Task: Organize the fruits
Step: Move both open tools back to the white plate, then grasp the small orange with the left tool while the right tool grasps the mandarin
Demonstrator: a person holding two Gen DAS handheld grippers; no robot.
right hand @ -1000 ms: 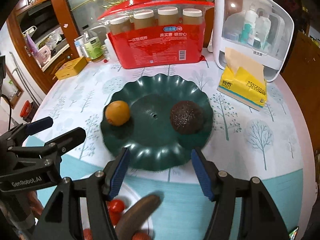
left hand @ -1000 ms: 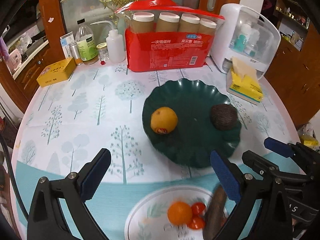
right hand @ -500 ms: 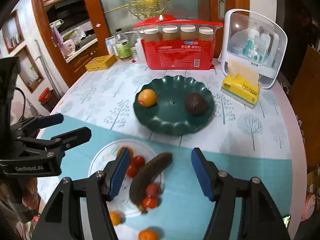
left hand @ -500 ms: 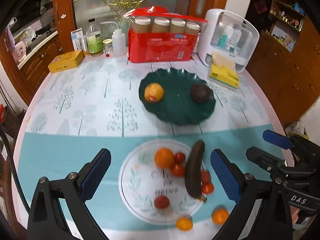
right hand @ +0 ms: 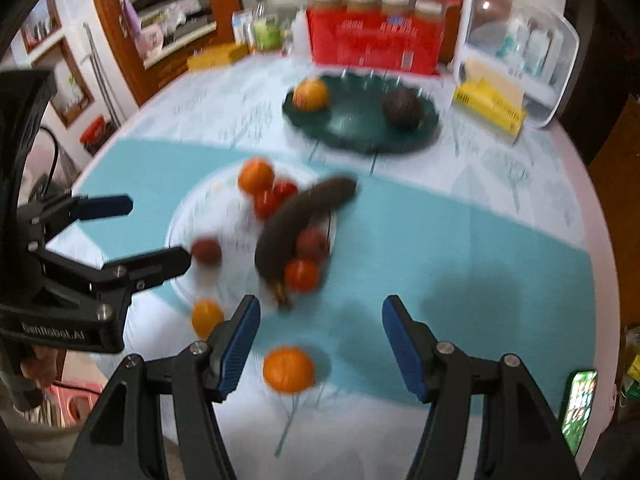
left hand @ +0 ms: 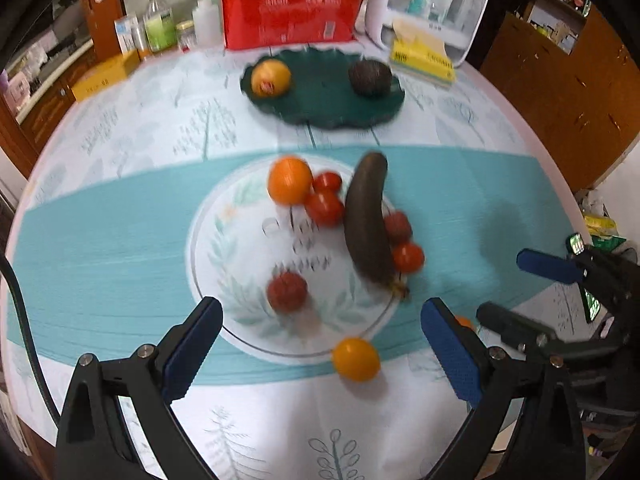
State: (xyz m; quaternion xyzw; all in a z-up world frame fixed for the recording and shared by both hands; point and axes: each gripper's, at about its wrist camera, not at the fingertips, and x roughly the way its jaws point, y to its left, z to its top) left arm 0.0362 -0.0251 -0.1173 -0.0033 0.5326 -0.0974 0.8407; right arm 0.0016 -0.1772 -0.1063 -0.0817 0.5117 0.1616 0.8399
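A white plate (left hand: 240,248) holds an orange (left hand: 290,180), several red tomatoes (left hand: 326,196), a dark overripe banana (left hand: 366,216) and a red round fruit (left hand: 286,292). Further back, a green plate (left hand: 320,108) carries an orange (left hand: 271,76) and a dark avocado (left hand: 370,76). Two small oranges lie loose on the cloth: one (left hand: 355,359) near my left gripper (left hand: 320,344), one (right hand: 288,369) on the table below my right gripper (right hand: 322,344). Both grippers hang open above the table's near side, holding nothing. The frames are motion-blurred.
At the back stand a red pack of paper cups (left hand: 292,20), a white storage box (left hand: 436,12), a yellow tissue pack (left hand: 424,60), bottles (left hand: 160,28) and a yellow tin (left hand: 104,78). A phone (right hand: 578,408) lies at the table's right edge. Wooden cabinets surround the round table.
Both grippers pulled back from the green plate toward the table's near edge. The white plate and the loose oranges came into view. Both stayed open.
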